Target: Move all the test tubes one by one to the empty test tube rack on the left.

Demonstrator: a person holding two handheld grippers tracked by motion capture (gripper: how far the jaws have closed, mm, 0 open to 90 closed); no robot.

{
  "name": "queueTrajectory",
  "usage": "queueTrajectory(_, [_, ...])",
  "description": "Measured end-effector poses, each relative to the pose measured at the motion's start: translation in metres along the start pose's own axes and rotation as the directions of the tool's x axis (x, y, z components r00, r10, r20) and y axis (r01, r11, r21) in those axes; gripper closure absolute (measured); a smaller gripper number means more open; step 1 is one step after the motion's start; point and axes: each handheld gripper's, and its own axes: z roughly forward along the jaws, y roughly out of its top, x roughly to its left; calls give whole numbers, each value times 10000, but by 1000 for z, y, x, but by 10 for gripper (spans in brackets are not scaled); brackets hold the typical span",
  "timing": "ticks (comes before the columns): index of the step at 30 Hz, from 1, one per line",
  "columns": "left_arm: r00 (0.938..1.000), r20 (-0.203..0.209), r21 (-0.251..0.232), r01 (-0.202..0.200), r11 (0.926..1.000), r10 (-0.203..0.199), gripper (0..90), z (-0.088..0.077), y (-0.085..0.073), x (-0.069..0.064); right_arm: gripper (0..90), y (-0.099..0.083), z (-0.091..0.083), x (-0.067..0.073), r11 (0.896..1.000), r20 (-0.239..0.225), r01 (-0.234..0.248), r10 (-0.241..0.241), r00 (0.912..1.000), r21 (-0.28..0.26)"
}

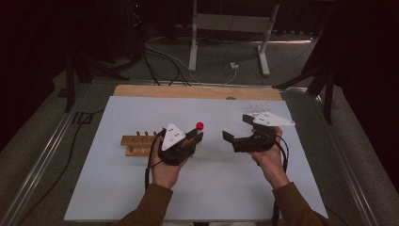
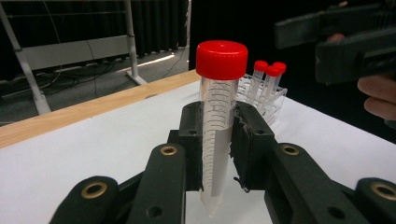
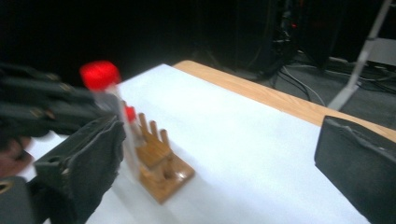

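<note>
Clearly the left tool (image 2: 217,154) is clamped on a red-capped tube (image 2: 218,116), holding it upright above the middle of the desk (image 1: 117,188). The right tool (image 1: 236,128) stands wide open with nothing between its pads, just right of the tube. The tube looks light, stiff and smooth (likely slippery plastic), so the mid-body below the cap seems the safest hold. A wooden rack (image 1: 136,143) sits left; a clear rack (image 2: 266,100) with more tubes stands far right.
</note>
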Motion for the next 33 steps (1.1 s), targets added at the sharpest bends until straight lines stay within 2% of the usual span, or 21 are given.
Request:
queueTrajectory(7, [9999,-63,36,106,9999,-106,760,-12,-4,10,0,-12,-9,-11,9999,493,16,-21,9988,109])
queueTrajectory(18, [9980,-574,-34,252,9997,-254,760,-31,-10,27,0,-22,-34,-28,9998,1048,-190,201,9943,-114])
queueTrajectory(26, [9943,-982,-287,384,9988,-411,759,-39,-11,36,0,-28,-46,-35,9996,1284,-211,232,9914,-176])
queueTrajectory(33, [9875,-1495,-533,418,9977,-494,759,-45,-11,46,0,-32,-56,-40,9993,1492,-218,262,9885,-309])
